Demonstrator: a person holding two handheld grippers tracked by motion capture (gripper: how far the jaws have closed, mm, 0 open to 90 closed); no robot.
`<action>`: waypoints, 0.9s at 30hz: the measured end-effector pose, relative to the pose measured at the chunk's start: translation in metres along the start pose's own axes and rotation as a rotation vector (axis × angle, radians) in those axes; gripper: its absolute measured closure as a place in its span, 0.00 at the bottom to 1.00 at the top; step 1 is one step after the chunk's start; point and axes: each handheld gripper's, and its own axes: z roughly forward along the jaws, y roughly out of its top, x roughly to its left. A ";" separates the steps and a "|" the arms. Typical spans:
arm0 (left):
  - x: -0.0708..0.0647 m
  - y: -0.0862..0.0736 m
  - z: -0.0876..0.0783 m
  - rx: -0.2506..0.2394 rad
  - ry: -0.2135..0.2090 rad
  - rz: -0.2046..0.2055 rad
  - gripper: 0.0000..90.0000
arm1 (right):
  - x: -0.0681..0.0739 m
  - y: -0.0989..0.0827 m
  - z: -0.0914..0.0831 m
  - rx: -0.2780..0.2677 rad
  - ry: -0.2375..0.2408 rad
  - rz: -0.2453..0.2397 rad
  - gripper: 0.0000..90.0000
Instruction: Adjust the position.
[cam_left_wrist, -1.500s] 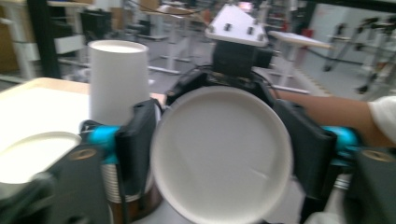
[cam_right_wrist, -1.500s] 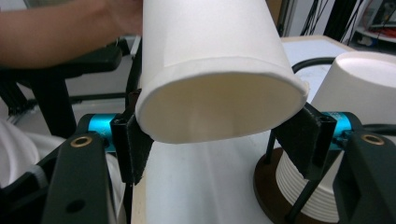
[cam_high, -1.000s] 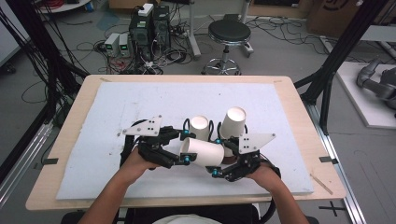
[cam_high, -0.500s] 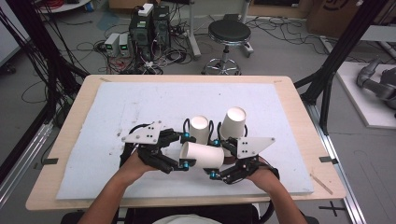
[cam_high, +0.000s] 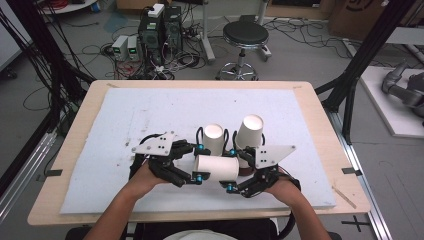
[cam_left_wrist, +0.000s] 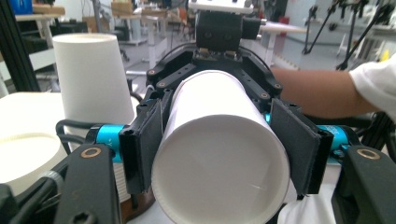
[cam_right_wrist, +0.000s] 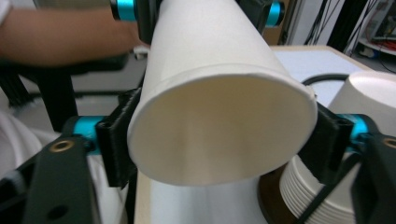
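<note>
Left gripper (cam_high: 199, 162), just closing, clamps a white paper cup (cam_high: 216, 168) lying sideways; right gripper (cam_high: 235, 170) at 3 o'clock grips its rim end.

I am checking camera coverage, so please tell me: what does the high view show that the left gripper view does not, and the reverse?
High view: the whole table and a black stool behind it. Left gripper view: the lying paper cup end-on, its flat bottom facing the camera, pads against its sides. Both: that cup, the left claw shut on it, and an upturned cup beside.
</note>
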 end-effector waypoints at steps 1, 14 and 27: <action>0.000 0.000 -0.001 -0.010 -0.002 0.004 0.40 | 0.000 0.000 0.000 -0.014 0.000 0.012 0.21; -0.001 -0.003 0.002 -0.011 -0.004 0.018 0.40 | -0.002 0.000 -0.004 -0.072 0.028 0.027 0.34; 0.000 -0.008 0.010 0.070 -0.002 -0.029 0.40 | -0.003 0.003 -0.006 -0.008 0.023 -0.016 0.37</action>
